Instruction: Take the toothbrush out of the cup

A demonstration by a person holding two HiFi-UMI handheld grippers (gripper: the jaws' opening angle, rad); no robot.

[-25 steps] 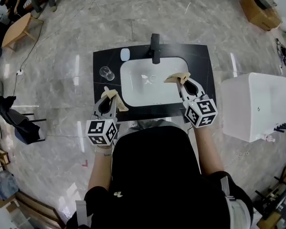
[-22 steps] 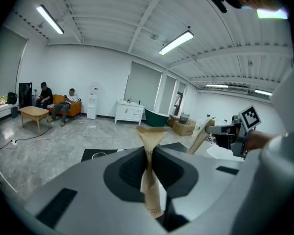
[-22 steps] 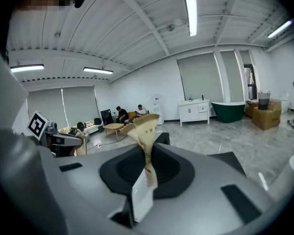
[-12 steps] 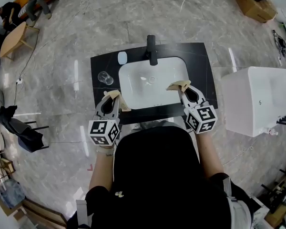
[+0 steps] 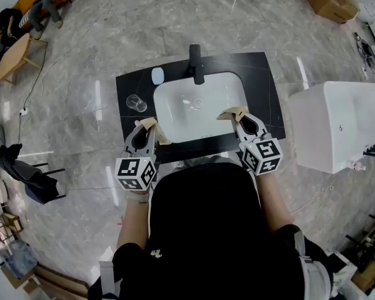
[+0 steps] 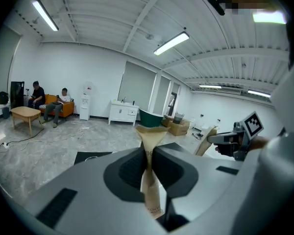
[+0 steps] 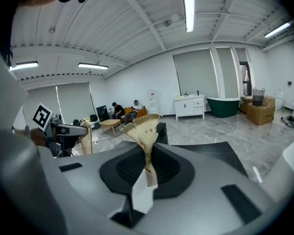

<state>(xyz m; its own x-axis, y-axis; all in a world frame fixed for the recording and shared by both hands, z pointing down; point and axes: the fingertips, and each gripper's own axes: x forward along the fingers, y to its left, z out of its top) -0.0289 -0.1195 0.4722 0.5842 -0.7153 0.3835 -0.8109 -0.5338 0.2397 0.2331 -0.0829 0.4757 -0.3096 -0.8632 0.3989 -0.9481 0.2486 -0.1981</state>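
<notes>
So the person is standing at a black counter (image 5: 262, 86) with a white sink (image 5: 197, 122) set in it, one gripper either side of the bowl. Both hang over the near edge, pointing forward and a bit down.

The left gripper (image 5: 151, 125) has its tan-taped tips pressed together with nothing between them. The right gripper (image 5: 232, 113) is the same, closed and empty. To me that looks like a neutral, parked pose rather than a grip on anything.

The cup (image 5: 136, 102) is clear glass. It stands upright on the counter just ahead of the left gripper's tips and slightly to its left, well away from the right gripper across the sink. That's probably why the left one sits where it does, since it's the closer tool for that corner.

The toothbrush is the odd part. Nothing can be seen sticking out of the cup, none lies on the counter, and neither gripper holds one. The cup is tiny in the head view though, so it can't be called either way. The faucet (image 5: 195, 63) and a small white oval thing (image 5: 157, 75) sit further ahead, beyond the cup.
</notes>
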